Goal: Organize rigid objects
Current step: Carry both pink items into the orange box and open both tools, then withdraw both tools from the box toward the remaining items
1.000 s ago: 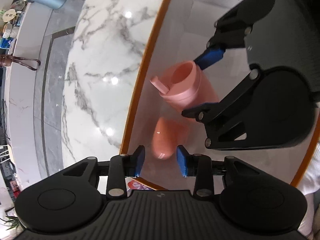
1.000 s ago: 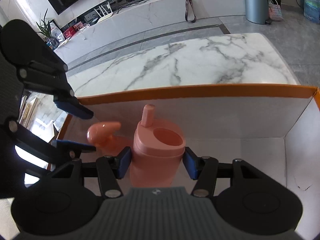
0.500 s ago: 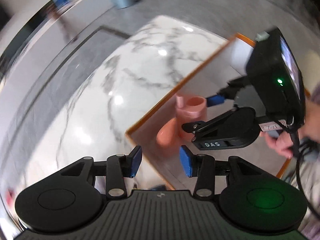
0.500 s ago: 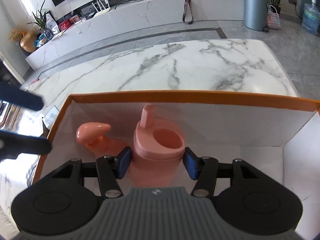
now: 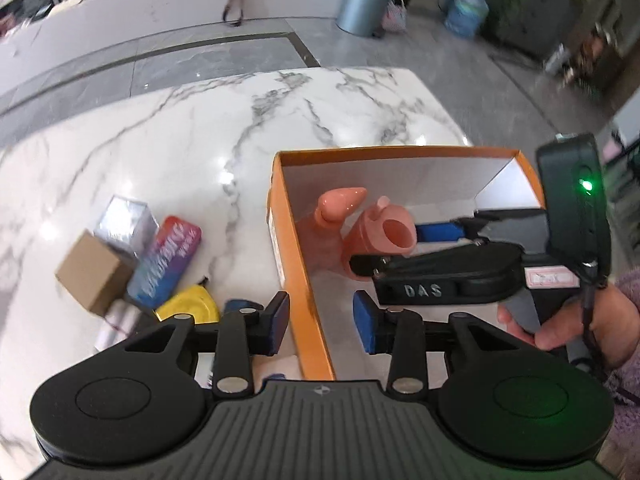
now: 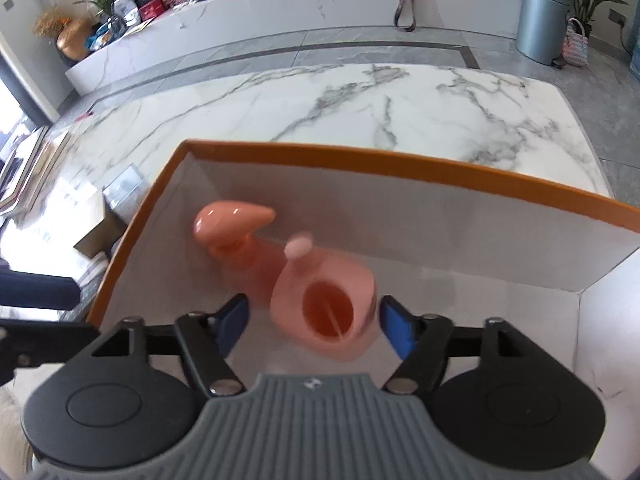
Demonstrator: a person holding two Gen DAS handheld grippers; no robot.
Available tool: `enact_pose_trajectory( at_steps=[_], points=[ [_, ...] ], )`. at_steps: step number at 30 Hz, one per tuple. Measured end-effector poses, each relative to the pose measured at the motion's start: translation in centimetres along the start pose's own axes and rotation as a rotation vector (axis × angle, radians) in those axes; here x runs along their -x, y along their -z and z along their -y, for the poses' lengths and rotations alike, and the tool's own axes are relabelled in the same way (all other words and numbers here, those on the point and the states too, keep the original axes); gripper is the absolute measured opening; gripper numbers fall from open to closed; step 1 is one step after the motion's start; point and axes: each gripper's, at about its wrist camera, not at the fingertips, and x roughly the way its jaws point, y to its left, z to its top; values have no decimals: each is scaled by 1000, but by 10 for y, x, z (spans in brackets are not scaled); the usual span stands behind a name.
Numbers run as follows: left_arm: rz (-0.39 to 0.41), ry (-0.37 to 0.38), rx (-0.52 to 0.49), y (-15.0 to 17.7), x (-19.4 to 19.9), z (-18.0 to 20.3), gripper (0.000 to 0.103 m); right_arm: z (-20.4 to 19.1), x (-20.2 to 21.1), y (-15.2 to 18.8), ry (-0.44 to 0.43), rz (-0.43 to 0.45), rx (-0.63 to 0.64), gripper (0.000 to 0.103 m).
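Note:
A pink cup [image 6: 326, 312] with a spout sits tilted inside the orange box [image 6: 360, 164], next to a pink pump bottle [image 6: 236, 226]. My right gripper [image 6: 314, 322] is open around the cup, its blue pads apart from the cup's sides. In the left wrist view the cup [image 5: 384, 236] and pump bottle [image 5: 340, 206] show in the box [image 5: 292, 264], with the right gripper [image 5: 404, 246] at the cup. My left gripper [image 5: 322, 322] is open and empty above the box's left wall.
On the marble table [image 5: 200, 128] left of the box lie a brown carton [image 5: 94, 276], a silver box [image 5: 126, 222], a purple-blue pack [image 5: 166, 266], a yellow tape measure [image 5: 188, 308] and a white roll [image 5: 116, 322].
My right gripper has opened and let go of the pink cup, which now tilts in the box. My left gripper has pulled back out of the box and turned toward the table.

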Motion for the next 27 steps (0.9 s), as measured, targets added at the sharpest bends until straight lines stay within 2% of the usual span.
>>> enact_pose_trajectory(
  at_steps=[4,5,7,10,18,27],
  points=[
    [22,43,37,16,9,0,32,-2,8,8,-4,-45,44,73],
    [29,51,51,18,10,0,31,-3,8,10,3,-57,63,69],
    [38,66,74,20,9,-2,29,-4,7,10,15,-68,97,53],
    [43,63,78,21,10,-1,27,-7,4,7,13,-66,137,46],
    [57,75,99,26,12,-1,27,-22,-7,-2,30,-72,275,45],
    [51,101,113,29,15,1,27,-22,-15,-13,64,-52,307,42]
  ],
)
